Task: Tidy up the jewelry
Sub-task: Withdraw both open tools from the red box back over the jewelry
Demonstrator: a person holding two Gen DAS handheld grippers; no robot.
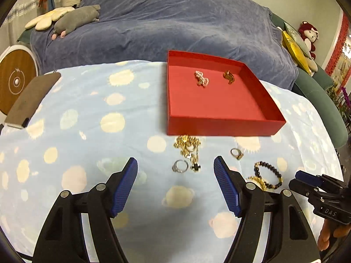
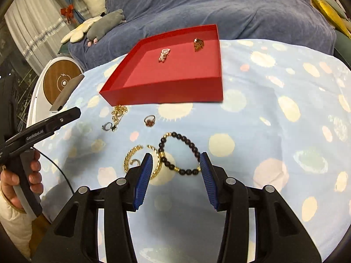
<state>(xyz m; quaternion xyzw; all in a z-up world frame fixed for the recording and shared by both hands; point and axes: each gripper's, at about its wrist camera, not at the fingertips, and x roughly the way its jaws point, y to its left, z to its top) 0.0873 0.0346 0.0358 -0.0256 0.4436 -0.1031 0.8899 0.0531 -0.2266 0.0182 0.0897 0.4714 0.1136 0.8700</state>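
The work surface is a soft pale-blue fleece blanket (image 1: 87, 131) printed with cream and pastel round blotches, spread over a rounded table.

Nearest, the left gripper (image 1: 175, 171), black frame with ribbed blue pads, stands with its jaws spread and nothing between them. The right gripper (image 2: 176, 162) is likewise parted and empty, poised above a bracelet of dark round beads (image 2: 182, 151) with small gold spacers. Just left of that lies an open twisted gold bangle (image 2: 140, 160).

Farther on lie a silver ring (image 1: 180, 166), a ring with a red stone (image 2: 149, 121), and a heaped gold chain with a black cross pendant (image 1: 189, 148), its far end next to the box wall.

Beyond stands a shallow square red cardboard box (image 1: 219, 128), open-topped. Inside, well apart, rest a pink pearl cluster (image 1: 201, 79) and an amber-gold piece (image 1: 228, 76).

Behind, a crumpled blue-grey cover (image 1: 175, 22) drapes a sofa bearing a grey plush toy (image 1: 76, 19).
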